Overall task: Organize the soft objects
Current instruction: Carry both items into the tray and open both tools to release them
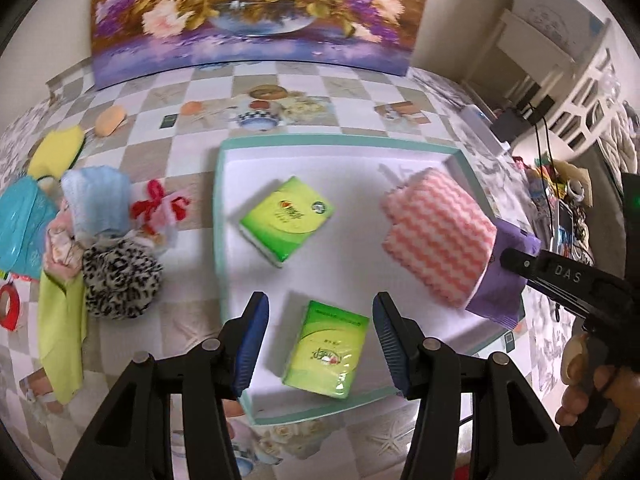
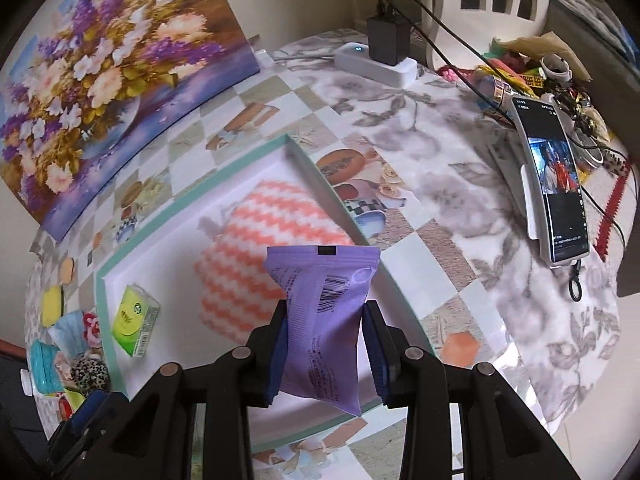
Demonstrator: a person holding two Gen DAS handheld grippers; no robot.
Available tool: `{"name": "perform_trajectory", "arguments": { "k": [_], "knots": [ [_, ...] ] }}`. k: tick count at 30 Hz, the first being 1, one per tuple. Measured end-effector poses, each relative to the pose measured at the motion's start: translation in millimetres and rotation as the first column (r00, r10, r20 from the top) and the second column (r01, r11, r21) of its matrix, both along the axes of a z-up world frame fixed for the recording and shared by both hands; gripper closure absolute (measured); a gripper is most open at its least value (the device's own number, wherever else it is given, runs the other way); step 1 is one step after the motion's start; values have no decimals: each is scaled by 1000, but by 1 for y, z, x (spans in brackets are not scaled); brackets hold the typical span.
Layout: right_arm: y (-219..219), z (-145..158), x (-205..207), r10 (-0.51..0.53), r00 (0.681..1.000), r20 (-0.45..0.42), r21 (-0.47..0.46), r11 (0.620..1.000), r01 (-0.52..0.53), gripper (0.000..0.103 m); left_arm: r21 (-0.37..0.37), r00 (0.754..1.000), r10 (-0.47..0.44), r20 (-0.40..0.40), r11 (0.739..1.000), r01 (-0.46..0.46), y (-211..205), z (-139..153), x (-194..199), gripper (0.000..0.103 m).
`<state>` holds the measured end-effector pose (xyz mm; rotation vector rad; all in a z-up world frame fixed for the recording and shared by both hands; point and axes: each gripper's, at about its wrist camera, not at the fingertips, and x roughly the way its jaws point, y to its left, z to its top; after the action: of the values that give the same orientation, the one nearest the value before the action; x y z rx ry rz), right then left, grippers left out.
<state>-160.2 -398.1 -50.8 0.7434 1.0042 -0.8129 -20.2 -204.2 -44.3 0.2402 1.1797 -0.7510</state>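
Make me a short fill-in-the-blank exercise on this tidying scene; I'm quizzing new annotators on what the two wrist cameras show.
1. The right claw is shut on a ____ packet.
2. The number of green tissue packs lying in the tray is ____.
3. The left claw is open above the tray and holds ____.
4. The folded cloth in the tray has a pink and white ____ pattern.

Missing words: purple; two; nothing; zigzag
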Motion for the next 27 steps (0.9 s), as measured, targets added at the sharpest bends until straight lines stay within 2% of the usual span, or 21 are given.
{"name": "perform_trajectory", "arguments": {
  "k": [6, 8, 12, 16, 20, 21, 23, 24, 27],
  "knots": [
    [3, 0, 2, 17, 1000, 5, 6, 1000, -17, 65, 28, 1000, -8, 27, 1000, 7, -3, 0, -2, 43],
    [5, 0, 6, 32, 999, 1, -2, 999, -32, 64, 24, 1000, 17, 17, 1000, -17, 1, 0, 3, 35],
    [8, 0, 9, 48, 999, 11, 12, 999, -49, 64, 18, 998, 59, -10, 998, -59, 10, -2, 11, 34],
    [12, 1, 11, 62, 998, 13, 8, 998, -62, 64, 7, 993, 110, -40, 994, -109, 20, -1, 21, 28],
    [16, 3, 14, 80, 996, 25, 9, 997, -80, 64, 1, 980, 187, -70, 982, -187, 38, 0, 35, 27],
    [17, 4, 15, 84, 996, 23, 5, 996, -84, 60, 1, 976, 204, -77, 979, -204, 42, -1, 38, 26],
    [18, 4, 17, 92, 996, 14, 1, 996, -92, 42, 2, 965, 244, -99, 969, -245, 51, -3, 45, 17],
    [19, 3, 18, 94, 996, 9, 3, 996, -94, 34, 0, 959, 260, -110, 965, -262, 55, -4, 47, 17],
    [20, 2, 19, 94, 996, -6, -5, 996, -94, 34, 4, 943, 303, -137, 952, -306, 66, -5, 54, 17]
  ]
}}
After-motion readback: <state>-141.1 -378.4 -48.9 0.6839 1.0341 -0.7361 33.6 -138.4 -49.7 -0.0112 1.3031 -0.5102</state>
